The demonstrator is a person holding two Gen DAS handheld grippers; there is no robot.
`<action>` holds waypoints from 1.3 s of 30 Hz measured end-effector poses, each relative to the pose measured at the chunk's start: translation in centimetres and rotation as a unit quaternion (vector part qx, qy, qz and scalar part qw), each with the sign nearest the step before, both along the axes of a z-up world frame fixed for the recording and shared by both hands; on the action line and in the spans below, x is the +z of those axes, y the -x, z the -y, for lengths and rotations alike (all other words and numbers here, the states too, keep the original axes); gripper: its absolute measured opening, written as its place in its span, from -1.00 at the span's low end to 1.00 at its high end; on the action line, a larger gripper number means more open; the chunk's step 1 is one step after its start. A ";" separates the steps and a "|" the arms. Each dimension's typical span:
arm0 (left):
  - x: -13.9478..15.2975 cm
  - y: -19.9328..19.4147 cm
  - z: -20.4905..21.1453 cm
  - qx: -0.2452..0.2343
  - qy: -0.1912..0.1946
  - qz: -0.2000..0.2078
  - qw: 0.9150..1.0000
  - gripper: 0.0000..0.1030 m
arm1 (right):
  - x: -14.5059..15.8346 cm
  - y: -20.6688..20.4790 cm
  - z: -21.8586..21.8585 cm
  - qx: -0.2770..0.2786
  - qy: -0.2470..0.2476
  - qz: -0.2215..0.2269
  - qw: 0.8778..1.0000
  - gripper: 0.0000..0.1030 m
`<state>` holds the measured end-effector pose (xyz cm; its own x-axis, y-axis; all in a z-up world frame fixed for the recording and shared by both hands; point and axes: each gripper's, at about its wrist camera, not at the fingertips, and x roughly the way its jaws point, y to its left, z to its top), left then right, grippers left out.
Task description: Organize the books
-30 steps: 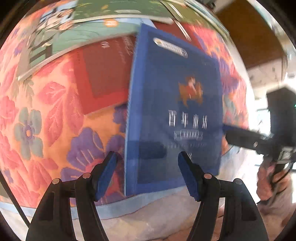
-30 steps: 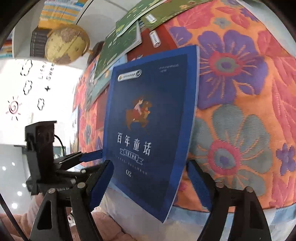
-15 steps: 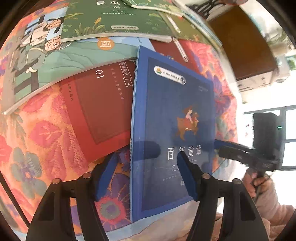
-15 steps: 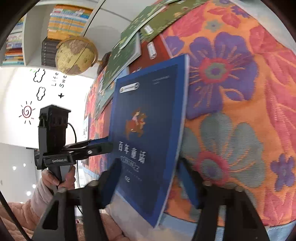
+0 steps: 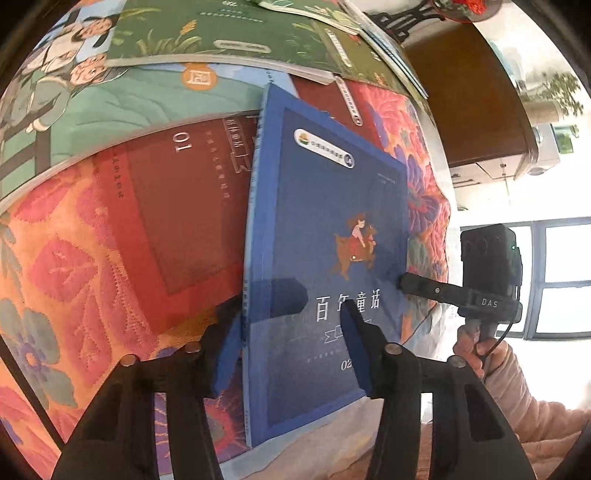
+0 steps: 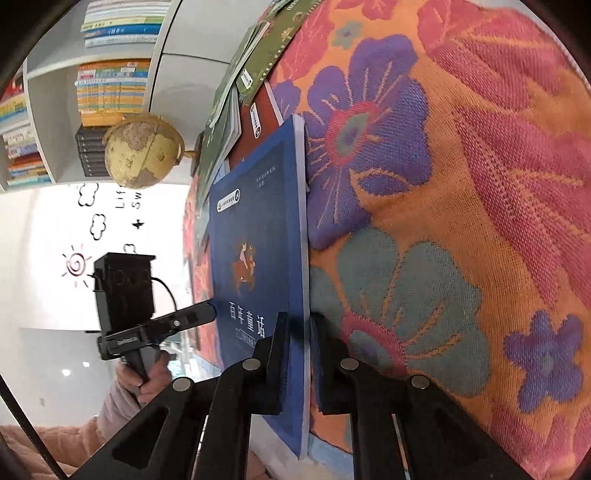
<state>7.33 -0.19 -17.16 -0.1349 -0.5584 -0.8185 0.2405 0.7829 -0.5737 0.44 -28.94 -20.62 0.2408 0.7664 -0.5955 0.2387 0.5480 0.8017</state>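
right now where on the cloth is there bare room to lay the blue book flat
Bare floral cloth lies right of the blue book, no books on it. Left and beyond is crowded: red book, teal book, green books.

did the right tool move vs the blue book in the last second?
Yes. The right tool slid onto the blue book and shut on its page edge; earlier its fingers straddled the book, wide open.

Both wrist cameras are looking steeply down, very close, at the near edge of the floral-cloth bench. Each is facing the blue book from opposite sides, sharing it and catching the other claw.
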 end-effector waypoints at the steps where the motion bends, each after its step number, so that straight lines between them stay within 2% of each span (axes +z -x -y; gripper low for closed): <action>1: -0.1 -0.1 0.1 0.003 -0.004 -0.003 1.000 -0.25 | -0.1 -0.1 0.0 0.001 -0.004 0.000 1.000 -0.82; 5: -0.6 -0.6 -1.0 0.020 -0.017 -0.022 0.999 -0.52 | 0.0 -0.4 -0.1 0.008 -0.003 0.006 1.000 -0.78; 9: -0.7 -0.7 -1.4 0.031 -0.015 -0.031 0.999 -0.53 | 0.8 -0.5 -0.6 0.002 0.031 0.011 0.999 -0.78; 14: -0.1 -0.4 0.0 0.014 -0.052 -0.011 0.998 -0.50 | 1.0 -0.4 -0.7 -0.002 0.047 0.009 0.999 -0.79; 18: -0.1 -0.3 0.0 0.023 -0.053 -0.008 0.998 -0.49 | 1.1 -0.3 -0.9 -0.009 0.057 0.013 0.998 -0.79; 19: -0.1 -0.2 -0.1 0.029 -0.052 -0.006 0.998 -0.49 | 1.6 -0.3 -1.3 -0.008 0.075 0.020 0.997 -0.75; 21: 0.2 0.2 0.2 0.026 -0.059 0.012 0.998 -0.49 | 2.9 -0.3 -2.5 0.005 0.129 0.040 0.991 -0.74; 23: 1.0 1.1 1.2 0.000 -0.088 0.056 0.995 -0.46 | 3.8 -0.2 -3.2 0.012 0.160 0.053 0.986 -0.73; 26: 1.9 2.2 2.3 -0.022 -0.126 0.096 0.987 -0.46 | 4.9 0.0 -3.4 0.009 0.159 0.073 0.985 -0.74; 29: 2.2 2.3 2.6 -0.025 -0.135 0.102 0.985 -0.48 | 6.2 0.1 -4.3 0.028 0.174 0.093 0.980 -0.74; 33: 2.6 2.8 2.6 -0.040 -0.151 0.115 0.981 -0.48 | 7.2 0.6 -5.3 0.037 0.172 0.113 0.978 -0.74; 35: 2.9 2.9 2.3 -0.032 -0.146 0.115 0.982 -0.48 | 7.5 0.8 -6.1 0.048 0.184 0.118 0.975 -0.74; 39: 3.4 3.3 1.5 -0.014 -0.142 0.111 0.984 -0.48 | 7.6 1.0 -6.6 0.050 0.169 0.122 0.977 -0.74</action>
<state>4.05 -1.71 -13.81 0.0530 -0.3015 -0.9520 0.3585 0.8955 -0.2637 -0.57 -22.31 -13.02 0.3409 0.5623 -0.7534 -0.0049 0.8024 0.5967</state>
